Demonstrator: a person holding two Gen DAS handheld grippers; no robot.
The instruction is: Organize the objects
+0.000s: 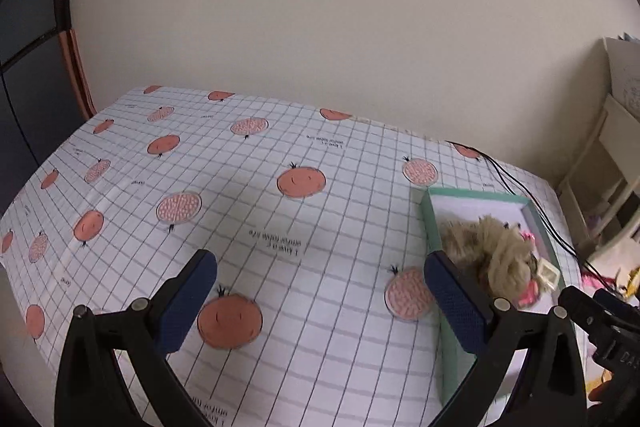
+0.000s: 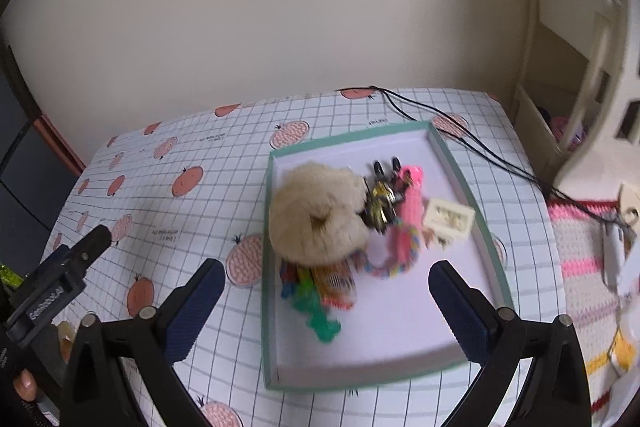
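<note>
A shallow green-rimmed box (image 2: pixel 490 231) with a white floor lies on the table. Inside it sit a fluffy beige scrunchie (image 2: pixel 316 215), a gold and black clip (image 2: pixel 380 205), a pink braided item (image 2: pixel 410 215), a small white case (image 2: pixel 450 219) and bright green and orange pieces (image 2: pixel 316 297). My right gripper (image 2: pixel 326 299) hovers open over the box's near half, holding nothing. My left gripper (image 1: pixel 320 295) stands open and empty above the tablecloth, left of the box (image 1: pixel 430 215); the scrunchie (image 1: pixel 490 253) shows beside its right finger.
The tablecloth (image 1: pixel 280 227) has a grid and orange fruit print. Black cables (image 2: pixel 460 135) run off the table's far right corner. A cream shelf unit (image 2: pixel 580 87) stands at the right, with a pink striped knitted mat (image 2: pixel 584 267) below it. A wall backs the table.
</note>
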